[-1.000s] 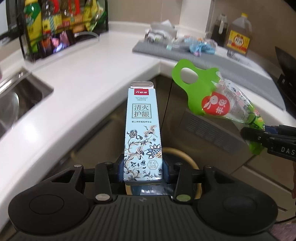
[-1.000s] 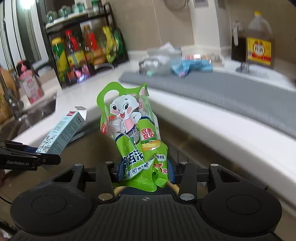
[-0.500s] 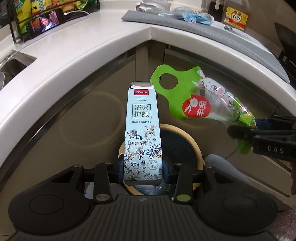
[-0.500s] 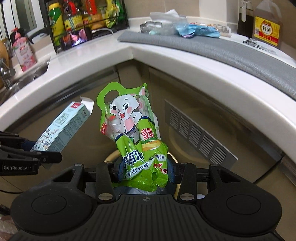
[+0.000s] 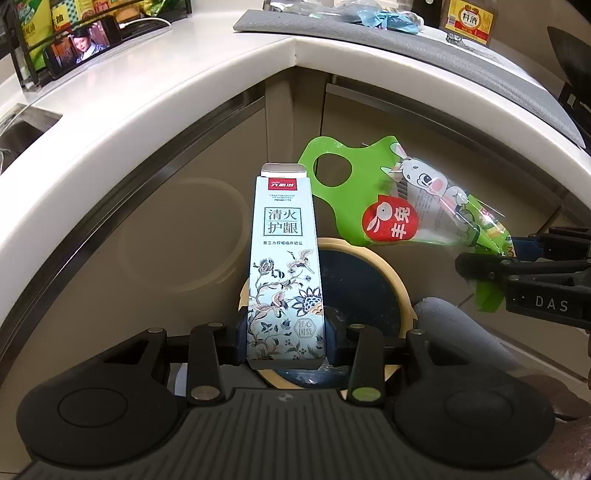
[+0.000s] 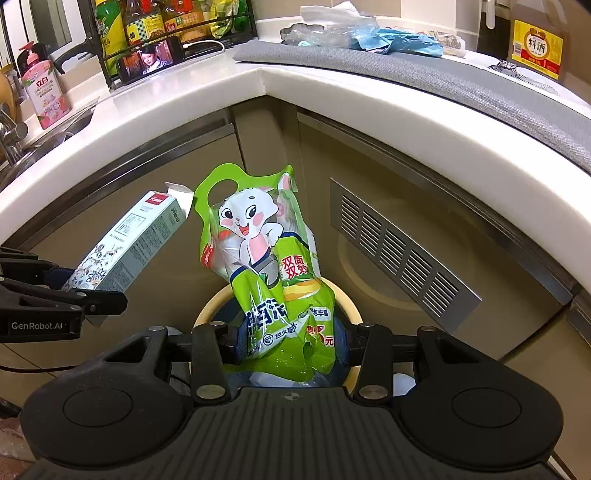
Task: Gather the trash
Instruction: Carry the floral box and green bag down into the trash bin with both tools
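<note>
My left gripper [image 5: 285,339] is shut on a tall light-blue carton [image 5: 284,266] printed with birds and flowers, held upright by its lower end. My right gripper [image 6: 291,341] is shut on a green plastic bag [image 6: 266,266] with a white rabbit on it. Both are held over a round bin [image 5: 400,291] with a tan rim and dark liner on the floor below the counter. In the left wrist view the bag [image 5: 406,206] hangs to the right of the carton. In the right wrist view the carton [image 6: 136,240] slants at the left, and the bin [image 6: 351,314] lies under the bag.
A white corner counter [image 6: 332,96] curves above the bin, with a grey mat [image 6: 443,77], blue wrappers [image 6: 399,38] and a brown bottle [image 6: 537,46] on it. A rack of bottles [image 6: 166,22] and a sink [image 5: 22,129] stand at the left. Cabinet doors with a vent grille [image 6: 399,254] lie behind.
Both grippers have sunk from counter height to below the counter's edge, carrying the carton and the bag. The tan-rimmed bin has come fully into view beneath them.
</note>
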